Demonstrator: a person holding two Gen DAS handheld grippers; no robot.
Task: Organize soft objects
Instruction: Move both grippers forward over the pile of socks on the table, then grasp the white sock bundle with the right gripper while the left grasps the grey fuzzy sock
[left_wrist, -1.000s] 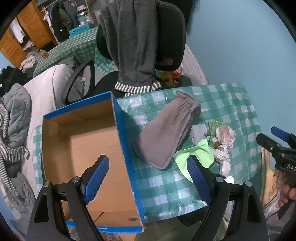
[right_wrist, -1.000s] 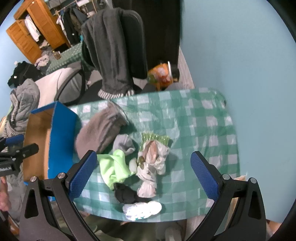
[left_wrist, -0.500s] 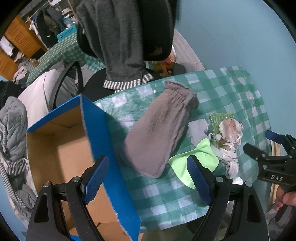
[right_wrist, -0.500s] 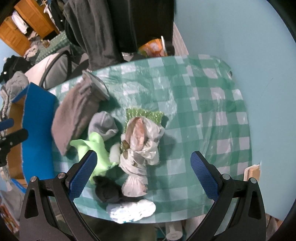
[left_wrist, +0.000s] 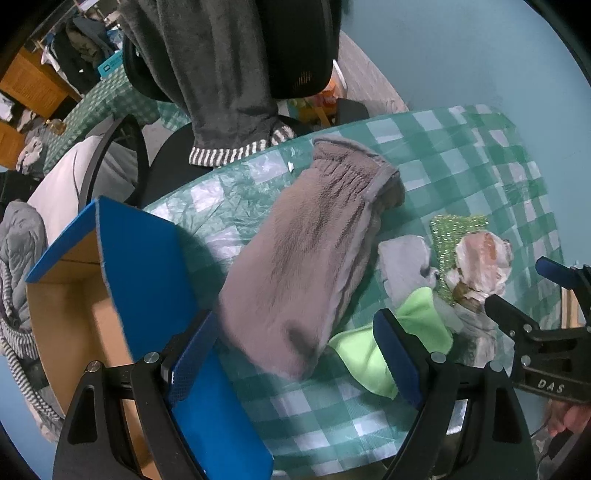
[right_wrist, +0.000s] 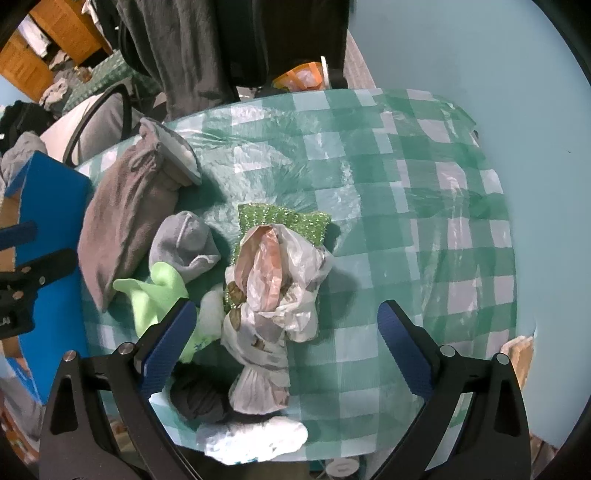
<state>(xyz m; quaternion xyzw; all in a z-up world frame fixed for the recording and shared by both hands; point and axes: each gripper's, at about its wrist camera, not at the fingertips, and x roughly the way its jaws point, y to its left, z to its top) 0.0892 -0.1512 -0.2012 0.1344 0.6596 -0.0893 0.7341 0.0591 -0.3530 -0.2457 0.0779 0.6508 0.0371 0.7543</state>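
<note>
A large grey-brown fleece mitt (left_wrist: 306, 258) lies on the green checked table, next to the blue cardboard box (left_wrist: 147, 266). My left gripper (left_wrist: 295, 354) is open, its fingers either side of the mitt's near end, just above it. Beside it lie a lime green cloth (right_wrist: 155, 291), a grey sock (right_wrist: 184, 243), a green sparkly sponge (right_wrist: 280, 221), a crumpled plastic bag (right_wrist: 277, 280), a dark sock (right_wrist: 199, 398) and a white cloth (right_wrist: 255, 439). My right gripper (right_wrist: 288, 339) is open above the plastic bag, and also shows in the left wrist view (left_wrist: 532, 295).
An office chair (left_wrist: 295, 48) draped with a dark grey garment (left_wrist: 221, 74) stands behind the table. A light blue wall (right_wrist: 480, 55) bounds the right side. The table's front edge (right_wrist: 369, 450) is close below the white cloth. Clothes and wooden furniture fill the far left.
Both grippers have moved forward and down toward the table. The left one shifted right from over the box to the mitt. The right one closed in over the plastic bag.
</note>
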